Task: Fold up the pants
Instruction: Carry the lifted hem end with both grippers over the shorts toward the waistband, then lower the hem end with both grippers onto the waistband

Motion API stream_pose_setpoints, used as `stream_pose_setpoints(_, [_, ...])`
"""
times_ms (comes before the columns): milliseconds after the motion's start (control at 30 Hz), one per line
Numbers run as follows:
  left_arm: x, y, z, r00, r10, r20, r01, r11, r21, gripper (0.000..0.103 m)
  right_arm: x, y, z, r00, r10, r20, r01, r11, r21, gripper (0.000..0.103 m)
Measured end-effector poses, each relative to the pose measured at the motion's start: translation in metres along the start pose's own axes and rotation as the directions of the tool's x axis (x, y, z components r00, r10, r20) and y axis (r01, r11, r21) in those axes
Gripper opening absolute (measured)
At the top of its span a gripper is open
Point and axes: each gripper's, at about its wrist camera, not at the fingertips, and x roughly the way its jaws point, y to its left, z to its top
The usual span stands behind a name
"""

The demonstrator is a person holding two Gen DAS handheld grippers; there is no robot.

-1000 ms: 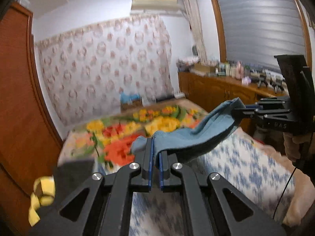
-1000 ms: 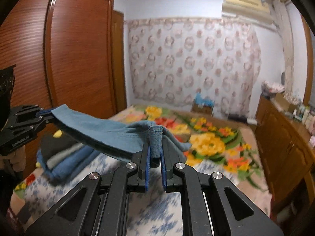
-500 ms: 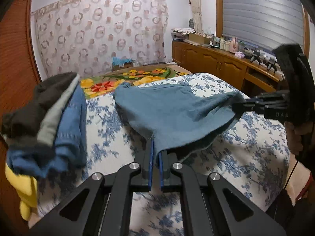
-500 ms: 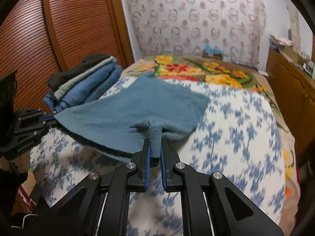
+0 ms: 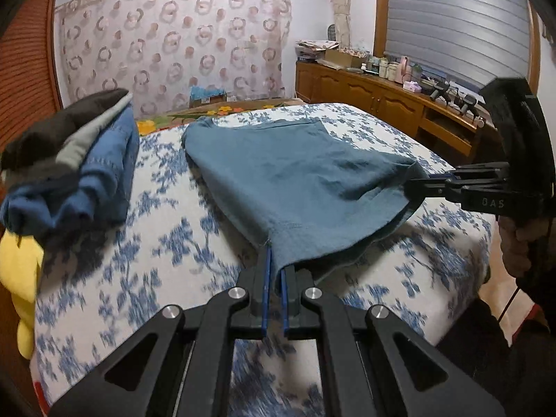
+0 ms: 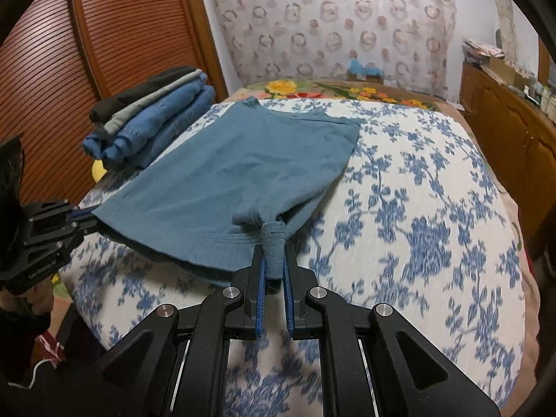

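Teal-blue pants [image 5: 299, 170] [image 6: 229, 166] lie folded and spread over a bed with a blue-flowered white cover [image 5: 166, 215] [image 6: 417, 215]. Their far end rests flat on the cover. The near edge is lifted between the two grippers. My left gripper [image 5: 274, 264] is shut on the near left corner of the cloth. My right gripper [image 6: 274, 260] is shut on a bunched corner at the near right. Each gripper shows in the other's view: the right gripper [image 5: 427, 182] at the right edge, the left gripper [image 6: 81, 220] at the left edge.
A stack of folded clothes [image 5: 73, 160] [image 6: 149, 118], blue denim with grey and black on top, sits on the bed's left side. A yellow item [image 5: 17, 264] lies below it. A wooden wardrobe [image 6: 104, 34] stands left, a wooden cabinet [image 5: 382, 100] with small items right.
Both grippers have come down toward the bed with the pants. The cloth, held up in the air a second ago, now lies with its far part flat on the cover.
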Motion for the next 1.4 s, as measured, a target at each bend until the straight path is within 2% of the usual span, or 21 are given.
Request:
stream_pose_setpoints(167, [-0.010,0.000,-0.017,1.000,-0.016,0.001,0.016,0.999,-0.042,0.002,-0.009,0.005,-0.019,1.000,0.026,-0.002,-0.026,1.000,0.009,0.006])
stream_pose_setpoints(367, [-0.004,0.001,-0.040,0.999,-0.020,-0.045,0.017,0.998,-0.066,0.002,-0.007,0.007,-0.039,0.999,0.036,-0.023,-0.035,0.999,0.038,0.006])
stream_pose_setpoints(633, [-0.006,-0.001,-0.044,0.999,-0.020,-0.026,0.018,0.997,-0.071,0.002,-0.006,0.005,-0.045,0.999,0.046,-0.020,-0.044,0.997,0.061,0.006])
stream_pose_setpoints(767, [-0.025,-0.003,-0.034,0.999,-0.016,0.045,0.019,0.998,-0.062,0.002,-0.010,0.006,-0.043,0.998,0.057,-0.011,-0.057,0.997,0.055,0.006])
stream_pose_setpoints(967, [-0.045,0.003,-0.012,0.995,-0.019,0.098,0.025,0.998,-0.060,0.002,-0.033,0.015,-0.030,0.997,0.068,0.038,-0.069,0.997,0.021,0.006])
stream_pose_setpoints(1233, [-0.063,0.004,0.009,0.986,-0.028,0.162,0.037,0.998,-0.055,0.002,-0.058,0.025,-0.014,0.993,0.070,0.097,-0.069,0.998,-0.013,0.006])
stream_pose_setpoints(1400, [-0.060,0.009,0.018,0.985,-0.036,0.169,0.048,0.997,-0.062,0.002,-0.062,0.026,-0.009,0.992,0.072,0.108,-0.071,0.997,-0.020,0.006])
